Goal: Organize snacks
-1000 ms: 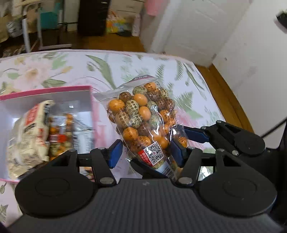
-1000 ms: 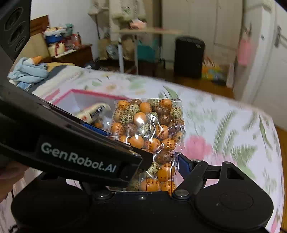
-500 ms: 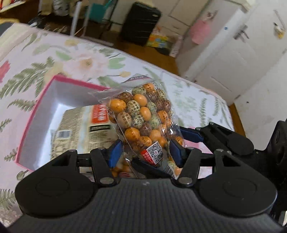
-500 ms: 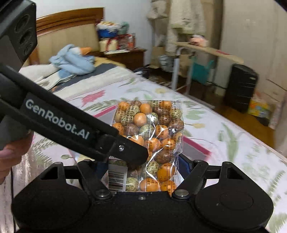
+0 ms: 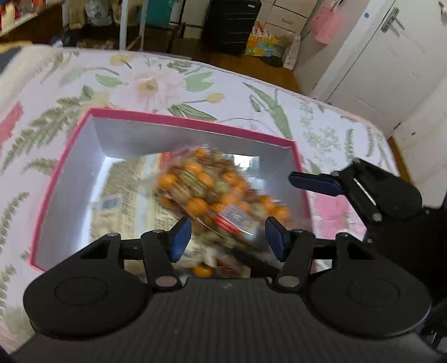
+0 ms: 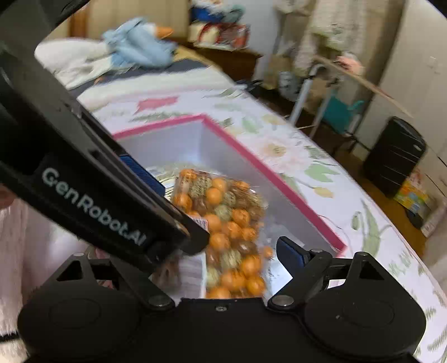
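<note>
A clear bag of orange and brown candy balls (image 5: 212, 195) is blurred, tilted over the pink-rimmed box (image 5: 178, 120), inside its opening. My left gripper (image 5: 227, 237) is open, its blue pads wide apart on either side of the bag's lower end. In the right wrist view the bag (image 6: 226, 223) lies between the fingers of my right gripper (image 6: 223, 245), which is open too; the left gripper's black body crosses in front. A pale printed snack pack (image 5: 131, 195) lies on the box floor under the bag.
The box (image 6: 251, 159) sits on a bed with a floral cover (image 5: 156, 81). A black case (image 5: 229, 22) and a white door (image 5: 391, 69) stand beyond the bed. A blue cloth and pillows (image 6: 134, 50) lie at the bed's head.
Both grippers have opened and let go of the candy bag. The bag has dropped and tilted into the box. Both cameras have moved over the box.
</note>
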The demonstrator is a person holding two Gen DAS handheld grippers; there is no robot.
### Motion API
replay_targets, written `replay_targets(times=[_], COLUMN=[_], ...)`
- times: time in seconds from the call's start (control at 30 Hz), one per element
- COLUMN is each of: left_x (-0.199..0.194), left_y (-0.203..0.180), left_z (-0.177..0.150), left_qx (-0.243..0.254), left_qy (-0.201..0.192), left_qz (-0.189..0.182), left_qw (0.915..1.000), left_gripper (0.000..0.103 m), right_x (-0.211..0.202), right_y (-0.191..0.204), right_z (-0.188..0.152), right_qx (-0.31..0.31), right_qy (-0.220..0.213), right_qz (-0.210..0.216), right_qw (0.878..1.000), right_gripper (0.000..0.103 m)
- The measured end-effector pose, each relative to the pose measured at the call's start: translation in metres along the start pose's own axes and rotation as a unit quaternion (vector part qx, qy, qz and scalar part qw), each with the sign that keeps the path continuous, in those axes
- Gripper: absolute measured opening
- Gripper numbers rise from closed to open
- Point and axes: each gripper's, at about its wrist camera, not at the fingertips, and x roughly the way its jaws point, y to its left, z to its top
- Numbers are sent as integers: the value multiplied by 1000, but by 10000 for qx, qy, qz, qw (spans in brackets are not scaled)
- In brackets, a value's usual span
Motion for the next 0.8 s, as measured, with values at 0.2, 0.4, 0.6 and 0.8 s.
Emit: replay_targets(times=[0.2, 0.4, 0.6, 0.8], left_x=[-3, -3, -21, -41], left_y=[-8, -25, -46, -64], left_z=[-6, -17, -24, -35], left_qx=[19, 168, 398, 591], left_qy=[75, 156, 41, -23], left_qz=[-103, -167, -341, -438], left_qw=[9999, 9996, 9986, 9973], left_gripper=[58, 58, 58, 58], right_x=[-44, -75, -105, -133], right_y=[-9, -13, -9, -8], right_z=[-33, -66, -85, -89], right_qx=[1300, 2370, 2623, 2792], right_qy=[-315, -502, -525, -522], right_qz=[-197, -413, -810, -1113], right_qw=[9908, 9693, 9601, 9523], right_gripper=[90, 90, 90, 90])
